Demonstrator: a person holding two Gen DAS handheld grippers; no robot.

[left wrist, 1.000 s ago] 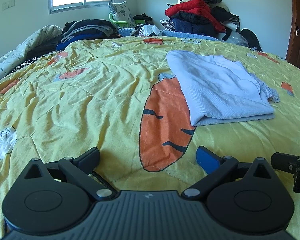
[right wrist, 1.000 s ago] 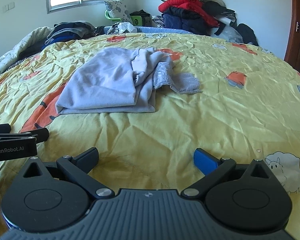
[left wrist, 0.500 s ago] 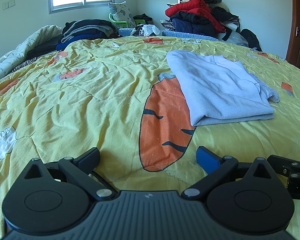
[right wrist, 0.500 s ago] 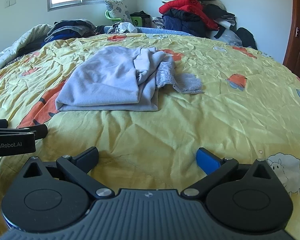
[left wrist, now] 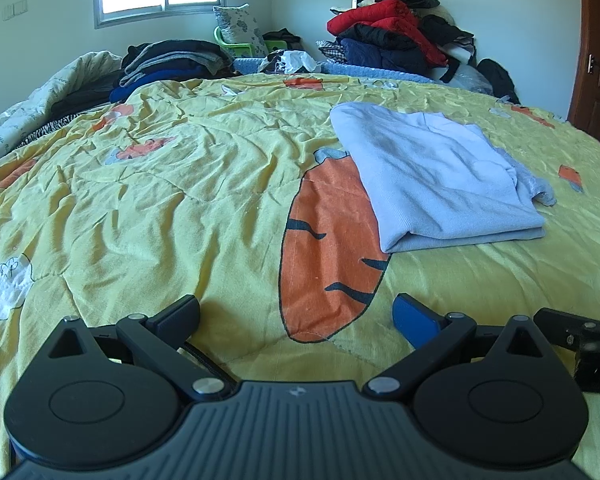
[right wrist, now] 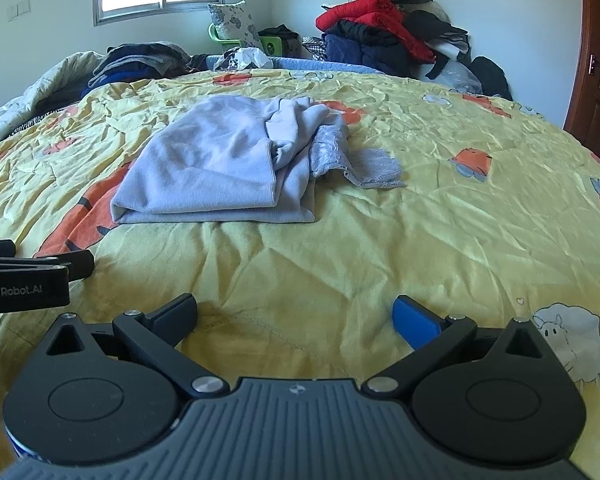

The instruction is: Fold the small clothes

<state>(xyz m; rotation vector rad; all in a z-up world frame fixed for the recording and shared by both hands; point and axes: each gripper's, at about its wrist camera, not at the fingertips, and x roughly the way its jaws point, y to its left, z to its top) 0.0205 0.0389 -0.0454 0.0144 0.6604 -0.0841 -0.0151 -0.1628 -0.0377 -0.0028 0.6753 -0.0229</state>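
On the yellow quilt (left wrist: 148, 208) ahead of us lies the pale blue garment (right wrist: 220, 168), folded, its lace edge trailing out on the right side, one corner over a big orange carrot print (left wrist: 328, 248). Our left gripper (left wrist: 296, 312) and right gripper (right wrist: 296, 312) both hover low, jaws spread wide, holding nothing, well short of the cloth. Nothing lies between. Behind, a heap of jackets (left wrist: 396, 32) and a stack of dark clothes (left wrist: 168, 60) crowd the far edge.

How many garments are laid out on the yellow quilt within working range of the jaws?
1: a light blue garment, partly folded, lies mid-quilt, ahead of both open grippers. Other clothes sit piled at the far edge.
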